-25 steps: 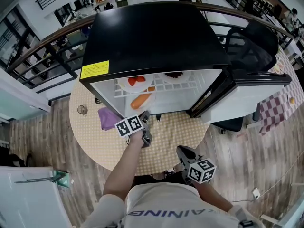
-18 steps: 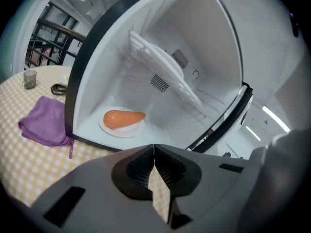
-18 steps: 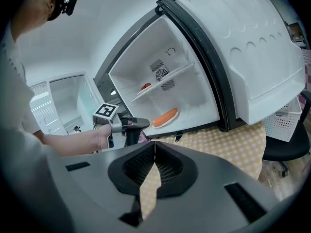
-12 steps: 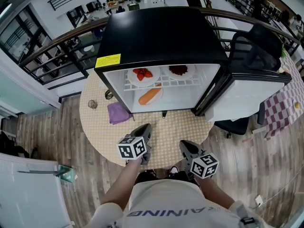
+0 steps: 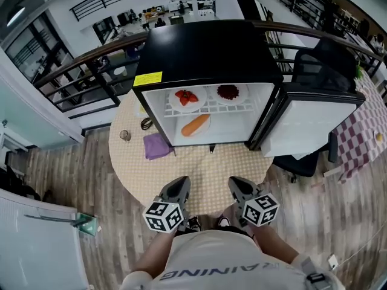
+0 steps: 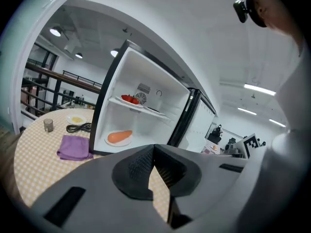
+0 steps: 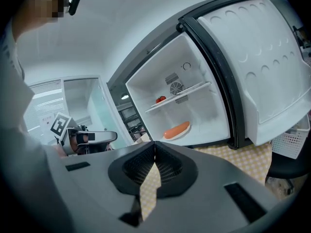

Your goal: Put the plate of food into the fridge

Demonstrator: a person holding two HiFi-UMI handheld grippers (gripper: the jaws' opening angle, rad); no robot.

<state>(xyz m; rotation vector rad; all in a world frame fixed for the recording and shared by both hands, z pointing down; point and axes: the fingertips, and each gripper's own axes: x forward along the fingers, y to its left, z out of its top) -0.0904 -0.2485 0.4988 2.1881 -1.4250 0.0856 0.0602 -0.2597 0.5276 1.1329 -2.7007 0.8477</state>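
Note:
The white plate with an orange piece of food point(image 5: 195, 125) lies on the bottom floor of the open fridge point(image 5: 205, 47); it also shows as the plate point(image 6: 119, 137) in the left gripper view and the plate point(image 7: 176, 130) in the right gripper view. My left gripper point(image 5: 181, 180) hangs over the table's near edge, close to my body, shut and empty. My right gripper point(image 5: 233, 182) is level with it on the right, also shut with nothing in it. Both point toward the fridge, well short of it.
The fridge's upper shelf carries a plate of red fruit point(image 5: 186, 96) and a plate of dark food point(image 5: 228, 92). Its door point(image 5: 308, 122) stands open to the right. On the round checked table point(image 5: 205, 168) lie a purple cloth point(image 5: 158, 145), a glass point(image 5: 125, 135) and a cable point(image 5: 147, 123).
My left gripper has drawn back from the fridge opening to the table's near edge. The plate stays inside the fridge. The right gripper has hardly moved.

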